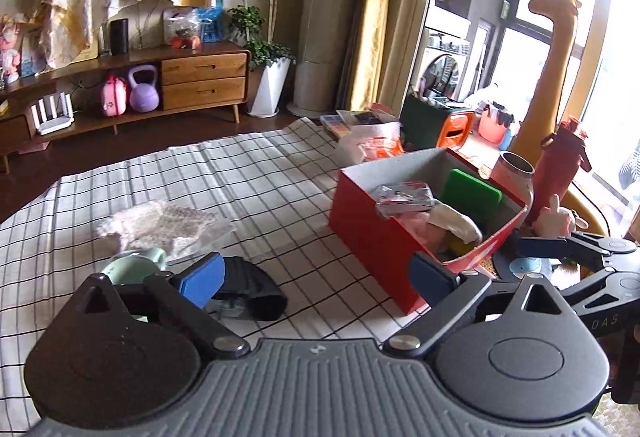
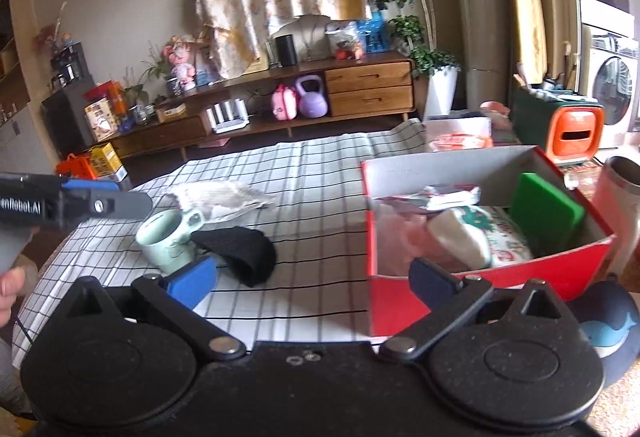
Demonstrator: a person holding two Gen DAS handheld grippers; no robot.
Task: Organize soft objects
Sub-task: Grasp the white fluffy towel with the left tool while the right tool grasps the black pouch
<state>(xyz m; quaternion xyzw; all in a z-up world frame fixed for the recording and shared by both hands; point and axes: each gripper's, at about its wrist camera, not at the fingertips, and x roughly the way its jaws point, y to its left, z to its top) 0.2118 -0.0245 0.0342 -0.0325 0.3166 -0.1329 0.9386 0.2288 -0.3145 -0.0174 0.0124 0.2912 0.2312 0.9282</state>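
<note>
Nearest to me, the left hand-held gripper [image 1: 316, 279] hangs over the checked cloth [image 1: 256, 173] on the desk with its blue pads spread wide and nothing between them; the right hand-held gripper [image 2: 314, 279] is just as wide apart and just as bare. Taking the red box [image 2: 472, 277] as the marker, both grippers sit at its near side, each with one pad in front of its near wall. Left of the box, lying flat on the cloth, is a black sock [image 2: 240, 251], and touching the sock's far left edge stands a pale green mug [image 2: 166, 241], upright. Beyond the mug, still left of the box, lies a crumpled clear plastic bag [image 2: 220, 197]. Inside the box are soft things heaped together: a pink cloth [image 2: 400, 237], a white sock [image 2: 460, 237] beside a printed pouch [image 2: 506, 237], a foil packet [image 2: 448, 197] on top toward the back, and a green block [image 2: 546, 215] leaning upright at the right end. Just right of the box stands a pink tumbler [image 2: 618, 205]. Far behind the box a wooden sideboard [image 2: 368, 85] runs along the wall.
</note>
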